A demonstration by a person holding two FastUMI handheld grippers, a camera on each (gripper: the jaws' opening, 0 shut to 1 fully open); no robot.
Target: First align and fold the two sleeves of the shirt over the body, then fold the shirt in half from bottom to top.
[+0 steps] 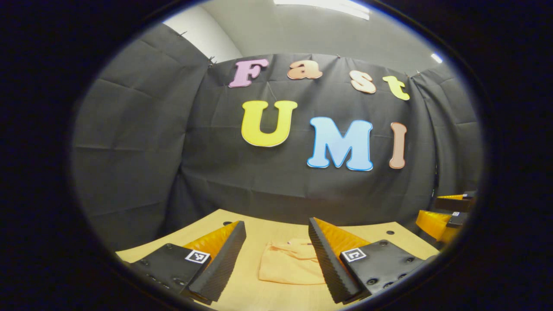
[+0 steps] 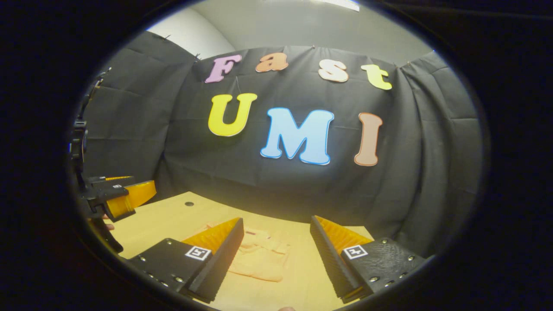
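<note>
A pale orange shirt [image 1: 290, 262] lies folded into a compact rectangle on the wooden table [image 1: 268, 229], collar toward the back wall. In the left gripper view my left gripper [image 1: 276, 259] hangs above it, open, with the shirt showing between its fingers. In the right gripper view the same shirt [image 2: 259, 259] lies between the spread fingers of my right gripper [image 2: 276, 259], which is open and held above the table [image 2: 173, 216]. The right gripper [image 1: 449, 214] also shows at the right edge of the left gripper view. The left gripper [image 2: 123, 196] appears at the left edge of the right gripper view.
Black cloth walls close the booth behind and on both sides of the table. Small dark holes [image 1: 390, 232] dot the tabletop near its far edge. A hand [image 2: 103, 224] shows under the left gripper in the right gripper view.
</note>
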